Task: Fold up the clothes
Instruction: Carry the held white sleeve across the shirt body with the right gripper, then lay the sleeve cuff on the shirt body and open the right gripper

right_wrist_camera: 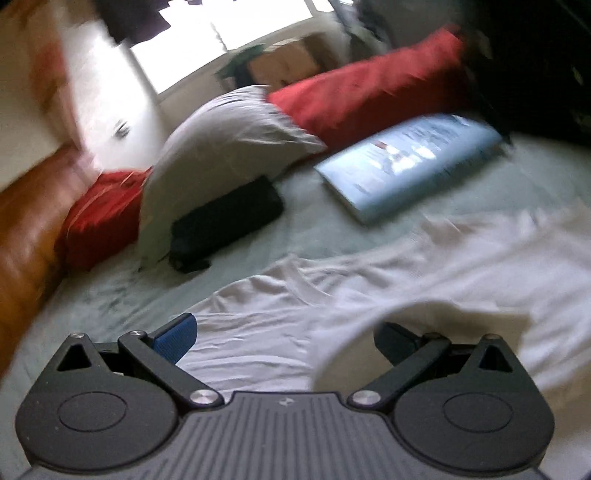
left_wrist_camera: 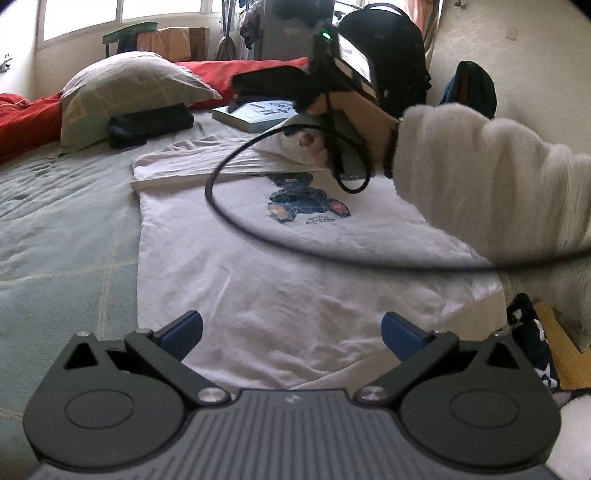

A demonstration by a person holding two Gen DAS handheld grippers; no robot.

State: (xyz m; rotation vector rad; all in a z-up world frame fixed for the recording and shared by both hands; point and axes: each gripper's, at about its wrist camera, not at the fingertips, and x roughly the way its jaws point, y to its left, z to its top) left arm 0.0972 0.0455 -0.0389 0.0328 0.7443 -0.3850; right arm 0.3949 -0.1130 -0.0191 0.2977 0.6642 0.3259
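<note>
T-shirt (left_wrist_camera: 295,280) flat on bed (left_wrist_camera: 66,229), long axis toward pillow (left_wrist_camera: 125,92); both tongs wide, empty.

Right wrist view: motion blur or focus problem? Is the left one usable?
Right wrist: directional smear across the book and shirt, while the tool stays sharp, so probably motion blur. Left wrist: mostly sharp, shirt print legible, window blown out.
</note>
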